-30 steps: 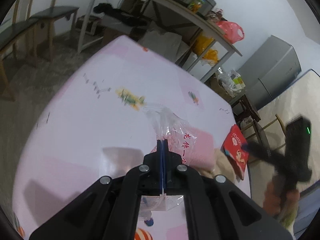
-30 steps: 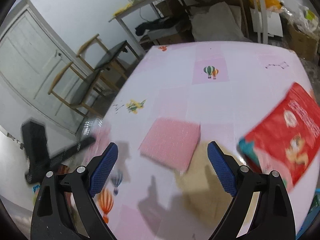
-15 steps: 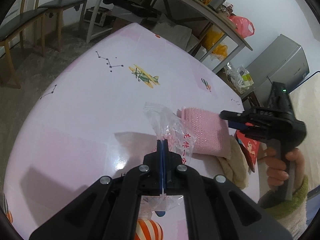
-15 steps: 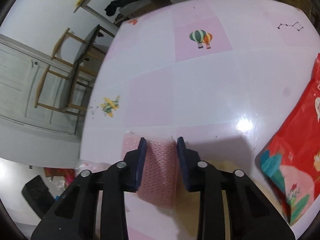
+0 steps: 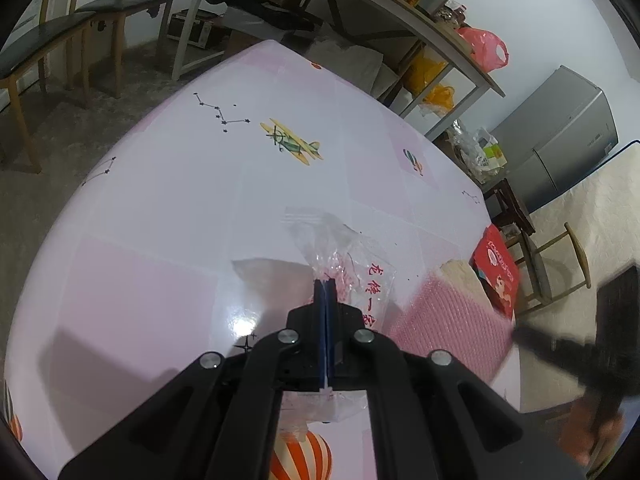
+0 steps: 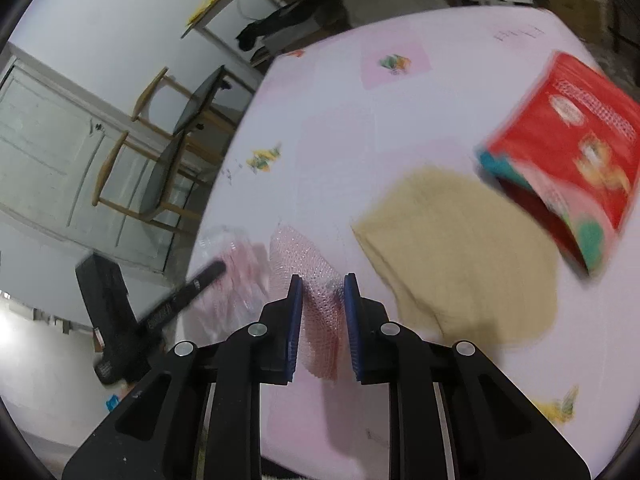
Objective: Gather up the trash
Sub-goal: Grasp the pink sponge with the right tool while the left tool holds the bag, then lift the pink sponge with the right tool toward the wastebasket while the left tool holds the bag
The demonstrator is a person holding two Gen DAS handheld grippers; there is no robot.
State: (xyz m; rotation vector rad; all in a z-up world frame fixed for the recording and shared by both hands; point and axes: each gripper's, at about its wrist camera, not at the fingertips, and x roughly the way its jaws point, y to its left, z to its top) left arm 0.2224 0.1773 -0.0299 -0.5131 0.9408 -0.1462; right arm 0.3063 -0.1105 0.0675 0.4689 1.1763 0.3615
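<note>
Right gripper (image 6: 320,292), jaws just narrowed, pinches the pink bubble wrap (image 6: 310,264) beside the clear plastic bag (image 5: 344,256) clamped in the left gripper (image 5: 325,300). Beige cloth (image 6: 460,256) and red packet (image 6: 568,140) seemingly remain uncollected on the table (image 5: 160,240).

Glossy smooth tablecloth (image 5: 160,208); thin clear crinkled plastic bag (image 5: 344,256); pink bubble wrap (image 6: 316,280), bumpy; beige cloth (image 6: 460,256), matt; glossy red packet (image 6: 568,140); matt black gripper plastic.
</note>
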